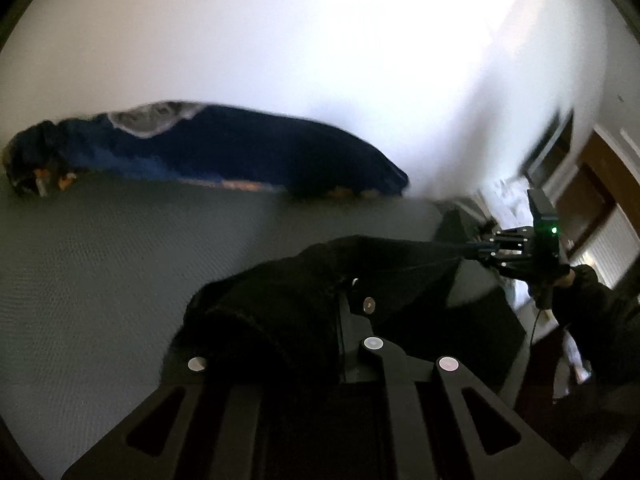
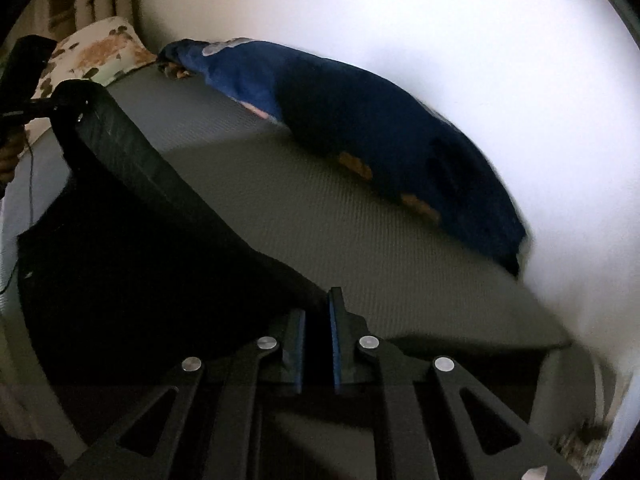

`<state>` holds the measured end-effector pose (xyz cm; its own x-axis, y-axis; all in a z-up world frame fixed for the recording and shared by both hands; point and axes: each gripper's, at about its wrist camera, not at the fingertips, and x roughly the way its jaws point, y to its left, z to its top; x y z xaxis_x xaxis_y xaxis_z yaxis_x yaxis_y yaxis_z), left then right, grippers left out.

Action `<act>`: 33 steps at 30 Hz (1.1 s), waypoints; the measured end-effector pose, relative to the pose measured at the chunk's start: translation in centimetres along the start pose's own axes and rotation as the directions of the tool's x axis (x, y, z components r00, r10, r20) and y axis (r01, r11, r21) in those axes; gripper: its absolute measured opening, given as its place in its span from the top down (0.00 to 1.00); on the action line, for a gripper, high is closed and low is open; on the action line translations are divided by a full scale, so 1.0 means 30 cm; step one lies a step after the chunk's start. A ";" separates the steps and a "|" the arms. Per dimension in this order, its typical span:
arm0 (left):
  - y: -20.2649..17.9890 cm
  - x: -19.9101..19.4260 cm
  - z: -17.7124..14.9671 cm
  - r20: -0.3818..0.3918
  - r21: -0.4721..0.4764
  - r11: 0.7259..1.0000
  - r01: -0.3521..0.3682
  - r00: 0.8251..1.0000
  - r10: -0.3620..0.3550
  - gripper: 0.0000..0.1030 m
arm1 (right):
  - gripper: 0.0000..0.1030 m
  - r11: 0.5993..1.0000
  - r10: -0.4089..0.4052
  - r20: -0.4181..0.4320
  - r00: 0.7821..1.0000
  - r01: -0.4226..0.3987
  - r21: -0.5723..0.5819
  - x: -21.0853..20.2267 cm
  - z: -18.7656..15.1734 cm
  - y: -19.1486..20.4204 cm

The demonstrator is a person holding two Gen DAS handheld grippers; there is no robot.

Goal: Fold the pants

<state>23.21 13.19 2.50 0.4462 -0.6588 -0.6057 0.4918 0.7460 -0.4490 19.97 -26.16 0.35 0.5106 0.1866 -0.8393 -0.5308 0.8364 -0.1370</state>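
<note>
The black pants (image 1: 304,300) hang stretched between my two grippers above a grey bed surface (image 1: 120,248). My left gripper (image 1: 340,292) is shut on one end of the cloth, which bunches over its fingers and hides them. My right gripper (image 1: 476,250) shows at the right of the left wrist view, shut on the other end. In the right wrist view the pants (image 2: 132,240) run from my right gripper (image 2: 318,304), shut on the cloth, up to the left gripper (image 2: 70,98) at the upper left.
A dark blue pillow (image 1: 240,148) lies along the far edge of the bed against a white wall; it also shows in the right wrist view (image 2: 380,128). A floral pillow (image 2: 100,52) lies at the far left. Furniture and a door (image 1: 592,184) stand right.
</note>
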 end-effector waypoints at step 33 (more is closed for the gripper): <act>-0.075 -0.320 -0.544 -0.203 -0.328 0.919 -0.220 0.966 0.159 0.31 | 0.93 0.993 0.059 -0.155 0.986 -0.043 0.106 0.090 -0.442 0.286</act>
<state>5.61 19.44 -1.39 0.3572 -0.4982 -0.7900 0.1083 0.8622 -0.4948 7.82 -25.33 -10.07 0.3670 0.1536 -0.9174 -0.4780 0.8773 -0.0443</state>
